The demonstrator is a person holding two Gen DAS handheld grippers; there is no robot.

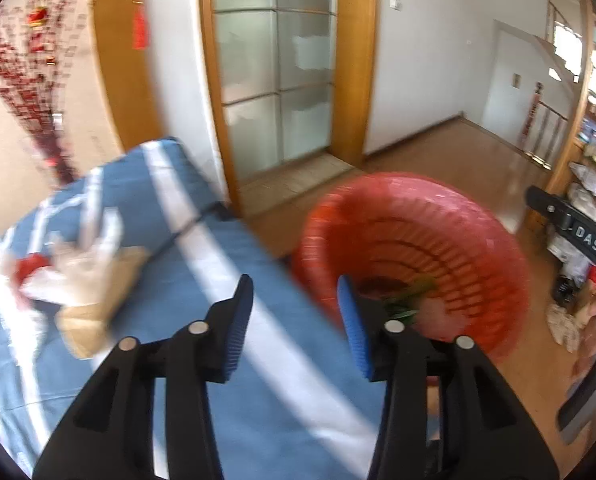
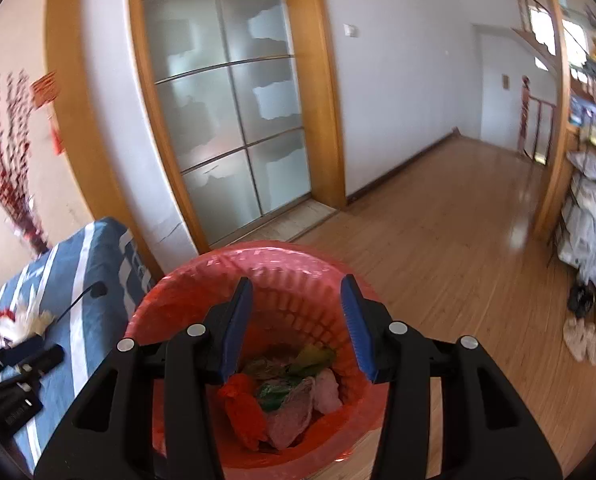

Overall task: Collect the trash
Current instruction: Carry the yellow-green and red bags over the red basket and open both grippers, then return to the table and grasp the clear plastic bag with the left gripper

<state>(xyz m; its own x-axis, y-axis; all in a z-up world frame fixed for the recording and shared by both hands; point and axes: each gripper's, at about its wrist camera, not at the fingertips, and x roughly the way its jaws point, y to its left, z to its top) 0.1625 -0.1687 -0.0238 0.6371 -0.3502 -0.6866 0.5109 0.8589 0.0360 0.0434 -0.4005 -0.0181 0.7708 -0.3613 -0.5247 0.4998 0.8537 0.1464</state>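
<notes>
A red slatted trash basket lined with a pink bag stands on the wood floor beside a blue-and-white covered table. Inside it lie a red wrapper, green scraps and pink crumpled pieces. My right gripper is open and empty, right above the basket's mouth. My left gripper is open and empty over the table's edge, with the basket just to its right. On the table to the left lie a brown paper piece, a clear plastic bag and a red scrap.
A frosted glass sliding door in a wood frame stands behind. A shelf with bags is at the right. The left gripper's body shows on the table in the right wrist view. The right gripper's handle shows at the left view's right edge.
</notes>
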